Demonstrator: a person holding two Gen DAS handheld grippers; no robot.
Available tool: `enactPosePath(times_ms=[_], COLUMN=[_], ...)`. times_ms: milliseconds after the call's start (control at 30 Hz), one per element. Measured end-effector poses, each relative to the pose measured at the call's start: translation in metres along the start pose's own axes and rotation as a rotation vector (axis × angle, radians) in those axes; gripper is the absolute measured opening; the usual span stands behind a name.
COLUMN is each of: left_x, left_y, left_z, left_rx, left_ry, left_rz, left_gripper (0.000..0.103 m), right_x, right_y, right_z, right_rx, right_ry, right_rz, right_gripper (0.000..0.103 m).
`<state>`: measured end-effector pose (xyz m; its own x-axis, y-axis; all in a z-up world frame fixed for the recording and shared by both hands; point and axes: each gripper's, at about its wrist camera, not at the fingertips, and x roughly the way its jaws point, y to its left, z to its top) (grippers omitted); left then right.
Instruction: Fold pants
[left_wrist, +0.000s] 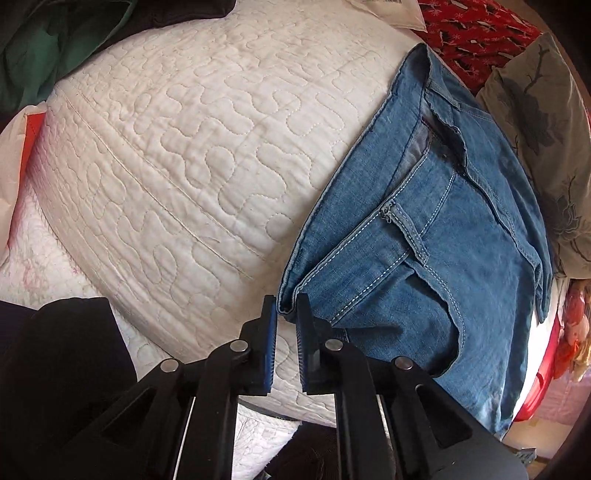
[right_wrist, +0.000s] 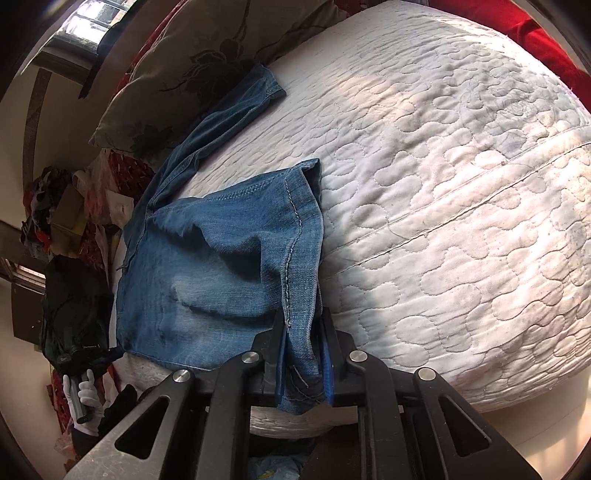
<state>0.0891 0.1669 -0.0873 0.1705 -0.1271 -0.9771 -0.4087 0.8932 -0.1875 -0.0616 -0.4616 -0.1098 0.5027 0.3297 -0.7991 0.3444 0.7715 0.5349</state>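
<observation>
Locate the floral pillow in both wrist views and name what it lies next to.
In the left wrist view the floral pillow sits at the right edge, just beyond the jeans. In the right wrist view it lies upper left, on the white quilt.

no readable text; only a blurred barcode label on the white packet (left_wrist: 384, 11)

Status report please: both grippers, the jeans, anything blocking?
Left gripper shut on jeans corner. Right gripper shut on jeans edge. Quilt unobstructed.
</observation>
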Motion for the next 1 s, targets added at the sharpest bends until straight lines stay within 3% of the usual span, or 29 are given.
enactPosePath(times_ms=[67, 133, 233, 333, 367, 433, 500, 533, 600, 667, 833, 1000], left_x=[0.006, 0.003, -0.018, -0.054, -0.065, -0.081, -0.087, -0.087, -0.081, -0.067, -0.026, 0.015], left_y=[0.000, 0.001, 0.005, 0.015, 0.013, 0.000, -0.022, -0.033, -0.065, -0.094, -0.146, -0.172], left_z=[0.004, 0.005, 0.004, 0.016, 0.027, 0.055, 0.088, 0.105, 0.143, 0.175, 0.231, 0.267], left_rx=[-0.012, -0.004, 0.052, 0.063, 0.078, 0.100, 0.091, 0.080, 0.073, 0.080, 0.065, 0.074], left_ry=[0.025, 0.043, 0.060, -0.014, -0.046, -0.085, -0.112, -0.122, -0.116, -0.074, -0.011, 0.042], left_rz=[0.022, 0.016, -0.075, -0.141, -0.159, -0.180, -0.211, -0.223, -0.249, -0.257, -0.250, -0.224], left_gripper=[0.009, 0.009, 0.008, 0.008, 0.010, 0.026, 0.076, 0.081, 0.082, 0.082, 0.082, 0.082], right_x=[0.011, 0.012, -0.006, -0.032, -0.037, -0.040, -0.035, -0.029, -0.016, 0.003, 0.069, 0.129], right_y=[-0.004, -0.008, -0.006, -0.001, 0.002, 0.012, 0.027, 0.037, 0.057, 0.076, 0.110, 0.126], right_z=[0.000, 0.001, 0.010, 0.035, 0.049, 0.082, 0.116, 0.134, 0.171, 0.208, 0.291, 0.342], right_rx=[-0.009, 0.022, 0.030, 0.020, 0.017, 0.013, 0.012, 0.013, 0.014, 0.008, -0.015, -0.092], right_ry=[0.034, 0.046, 0.031, -0.048, -0.069, -0.102, -0.127, -0.135, -0.158, -0.175, -0.170, -0.132], right_rz=[-0.069, -0.053, -0.035, -0.041, -0.046, -0.053, -0.022, -0.003, 0.030, 0.042, 0.001, -0.102], right_gripper=[0.017, 0.018, 0.024, 0.032, 0.041, 0.044, 0.045, 0.046, 0.060, 0.067, 0.067, 0.067])
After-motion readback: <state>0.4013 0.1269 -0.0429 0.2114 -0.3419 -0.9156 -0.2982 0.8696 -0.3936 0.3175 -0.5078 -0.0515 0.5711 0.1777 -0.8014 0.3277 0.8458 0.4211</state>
